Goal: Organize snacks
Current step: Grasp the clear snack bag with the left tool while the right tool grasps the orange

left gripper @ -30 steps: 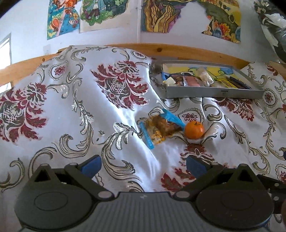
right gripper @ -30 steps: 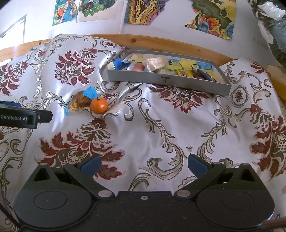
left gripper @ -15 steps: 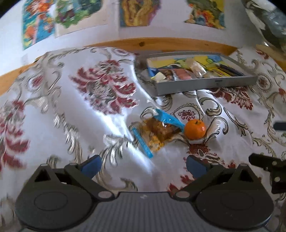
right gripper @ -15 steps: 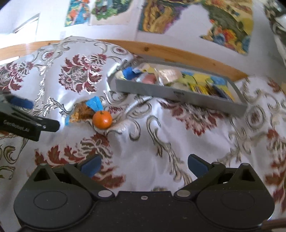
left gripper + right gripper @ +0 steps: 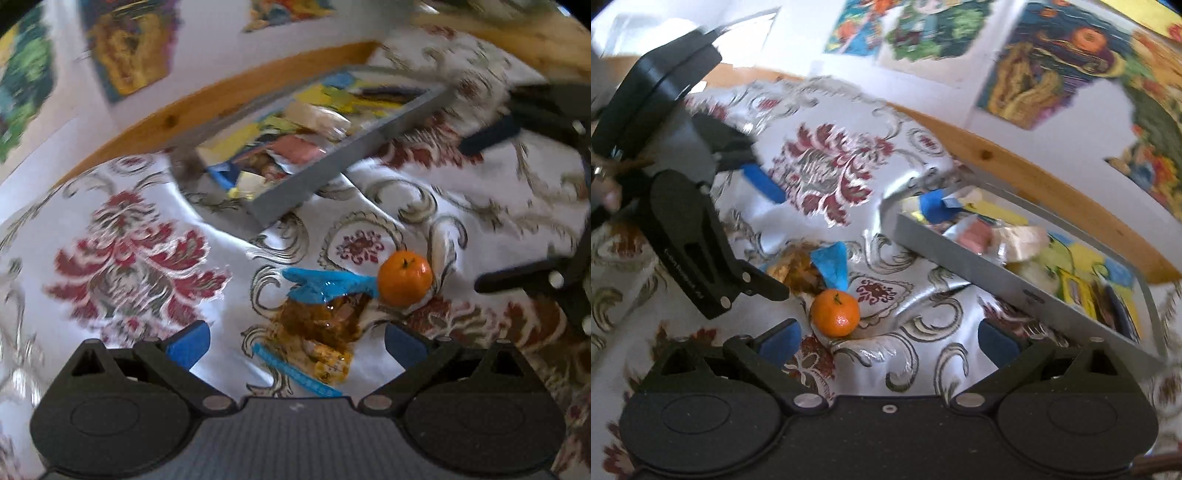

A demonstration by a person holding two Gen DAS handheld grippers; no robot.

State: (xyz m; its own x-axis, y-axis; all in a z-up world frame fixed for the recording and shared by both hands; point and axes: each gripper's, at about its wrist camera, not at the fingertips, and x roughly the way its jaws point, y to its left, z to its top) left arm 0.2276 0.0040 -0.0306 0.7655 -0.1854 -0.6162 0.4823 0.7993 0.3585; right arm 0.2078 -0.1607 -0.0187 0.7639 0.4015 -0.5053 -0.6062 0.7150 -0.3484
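Observation:
A clear snack packet (image 5: 317, 325) with blue ends and brown pieces inside lies on the floral cloth. It sits between the open fingers of my left gripper (image 5: 295, 347), near their tips. An orange mandarin (image 5: 405, 278) rests against the packet's right side. My right gripper (image 5: 888, 339) is open, and the mandarin (image 5: 835, 312) lies just ahead of its left finger, with the packet (image 5: 827, 262) behind it. Each gripper shows in the other's view: the right gripper (image 5: 476, 210) and the left gripper (image 5: 779, 240), both empty.
A grey tray (image 5: 306, 184) holding several wrapped snacks stands behind the packet, in front of a wooden rail; its front wall (image 5: 960, 266) is close to the mandarin. The cloth is rumpled around it. Paintings hang on the wall.
Both grippers have closed in on the packet and the mandarin and tilted. The packet now lies between the left fingers. Packet, mandarin and tray have stayed put.

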